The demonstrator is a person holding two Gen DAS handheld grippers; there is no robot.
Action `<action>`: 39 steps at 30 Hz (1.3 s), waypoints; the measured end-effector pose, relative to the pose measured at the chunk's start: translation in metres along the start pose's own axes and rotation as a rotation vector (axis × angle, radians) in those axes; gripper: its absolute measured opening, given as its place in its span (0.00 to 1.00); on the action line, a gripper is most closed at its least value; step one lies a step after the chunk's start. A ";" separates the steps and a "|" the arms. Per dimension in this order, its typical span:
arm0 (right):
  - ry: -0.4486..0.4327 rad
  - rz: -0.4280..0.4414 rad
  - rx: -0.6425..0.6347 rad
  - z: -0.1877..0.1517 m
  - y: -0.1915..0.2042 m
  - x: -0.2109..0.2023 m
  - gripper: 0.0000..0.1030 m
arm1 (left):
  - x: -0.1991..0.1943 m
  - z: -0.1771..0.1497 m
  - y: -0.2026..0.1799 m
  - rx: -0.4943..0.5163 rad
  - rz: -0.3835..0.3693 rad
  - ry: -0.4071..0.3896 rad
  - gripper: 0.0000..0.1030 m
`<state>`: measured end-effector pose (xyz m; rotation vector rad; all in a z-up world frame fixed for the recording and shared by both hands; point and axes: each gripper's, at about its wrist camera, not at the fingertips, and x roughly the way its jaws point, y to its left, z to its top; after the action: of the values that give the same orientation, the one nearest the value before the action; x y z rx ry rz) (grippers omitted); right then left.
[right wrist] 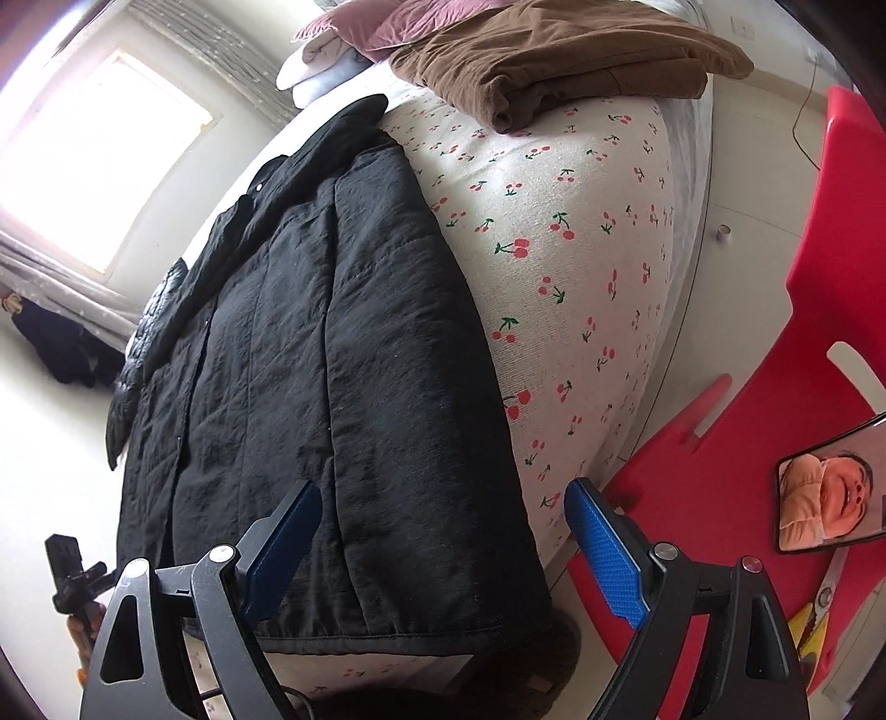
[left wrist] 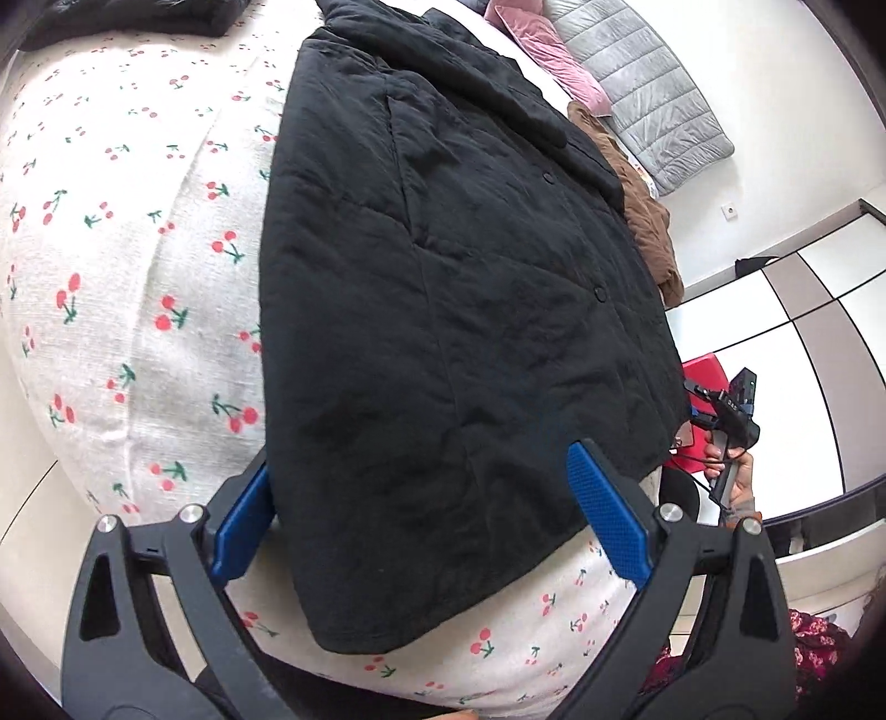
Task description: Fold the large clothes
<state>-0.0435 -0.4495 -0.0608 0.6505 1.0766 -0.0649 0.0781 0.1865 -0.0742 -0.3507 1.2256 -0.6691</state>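
Note:
A black quilted coat point(left wrist: 454, 310) lies front up, its buttons showing, on the cherry-print bed sheet point(left wrist: 127, 266). My left gripper point(left wrist: 421, 465) is open wide over the coat's near hem corner, and its blue pads point(left wrist: 606, 515) touch nothing. In the right wrist view the same coat point(right wrist: 310, 360) runs away from me. My right gripper point(right wrist: 443, 490) is open over the coat's other hem corner, one pad above the cloth and the other past the coat's edge. Each gripper shows small in the other's view, the right gripper point(left wrist: 728, 412) in a hand and the left gripper point(right wrist: 69, 565) low down.
A folded brown garment point(right wrist: 554, 61) lies at the head of the bed near pink pillows point(right wrist: 354, 27) and a grey quilt point(left wrist: 642, 83). Another dark padded garment point(right wrist: 141, 343) lies beyond the coat. A red plastic chair point(right wrist: 775, 360) with a phone point(right wrist: 825, 493) and scissors point(right wrist: 825, 592) stands beside the bed.

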 end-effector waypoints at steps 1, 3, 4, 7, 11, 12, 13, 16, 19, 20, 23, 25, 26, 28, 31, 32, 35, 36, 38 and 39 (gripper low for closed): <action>-0.001 0.006 0.005 -0.002 0.000 0.002 0.88 | 0.001 -0.002 -0.003 0.002 -0.012 -0.002 0.95; 0.005 0.013 0.018 -0.002 0.001 0.008 0.87 | 0.002 -0.008 -0.007 0.010 -0.026 -0.004 0.95; 0.007 0.015 0.026 -0.003 0.002 0.011 0.87 | 0.003 -0.009 -0.011 0.015 -0.025 -0.008 0.95; 0.007 0.028 0.041 -0.004 0.001 0.020 0.87 | 0.002 -0.011 -0.014 0.021 -0.013 -0.020 0.90; -0.016 0.008 0.064 -0.008 0.004 0.024 0.79 | 0.003 -0.013 -0.014 0.001 0.079 -0.052 0.60; -0.033 0.003 0.059 -0.009 0.008 0.021 0.73 | 0.002 -0.014 -0.015 0.001 0.104 -0.058 0.56; -0.046 -0.009 0.048 -0.011 0.012 0.019 0.68 | 0.000 -0.014 -0.014 -0.002 0.113 -0.065 0.51; -0.096 -0.050 0.012 -0.015 0.025 0.009 0.55 | -0.006 -0.016 -0.012 -0.025 0.137 -0.101 0.33; -0.136 -0.049 -0.003 -0.015 0.033 -0.001 0.41 | -0.008 -0.015 -0.015 -0.010 0.163 -0.160 0.16; -0.150 -0.039 -0.007 -0.015 0.036 -0.005 0.37 | -0.007 -0.014 -0.017 -0.015 0.166 -0.171 0.13; -0.169 -0.020 -0.037 -0.013 0.045 -0.013 0.13 | -0.013 -0.013 -0.021 -0.027 0.164 -0.216 0.10; -0.197 -0.026 -0.044 -0.014 0.052 -0.021 0.08 | -0.026 -0.013 -0.027 -0.032 0.160 -0.279 0.09; -0.212 -0.018 -0.045 -0.014 0.054 -0.026 0.08 | -0.032 -0.012 -0.031 -0.029 0.161 -0.312 0.09; -0.250 -0.001 -0.058 -0.012 0.061 -0.039 0.07 | -0.048 -0.009 -0.041 -0.015 0.151 -0.379 0.08; -0.309 0.010 -0.092 -0.009 0.078 -0.062 0.06 | -0.067 -0.004 -0.058 0.021 0.142 -0.452 0.07; -0.332 0.021 -0.100 -0.008 0.084 -0.071 0.06 | -0.072 -0.003 -0.063 0.032 0.137 -0.469 0.07; -0.383 0.049 -0.129 -0.004 0.102 -0.093 0.06 | -0.089 -0.001 -0.076 0.060 0.107 -0.518 0.07; -0.393 0.056 -0.137 -0.004 0.106 -0.098 0.06 | -0.095 -0.001 -0.079 0.066 0.098 -0.534 0.06; -0.421 0.066 -0.162 -0.004 0.117 -0.111 0.06 | -0.107 -0.004 -0.085 0.081 0.074 -0.559 0.06; -0.432 0.070 -0.173 -0.005 0.120 -0.117 0.06 | -0.114 -0.005 -0.088 0.092 0.069 -0.571 0.06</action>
<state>-0.0624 -0.3796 0.0901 0.4878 0.6342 -0.0486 0.0277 0.1931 0.0603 -0.3872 0.6581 -0.5146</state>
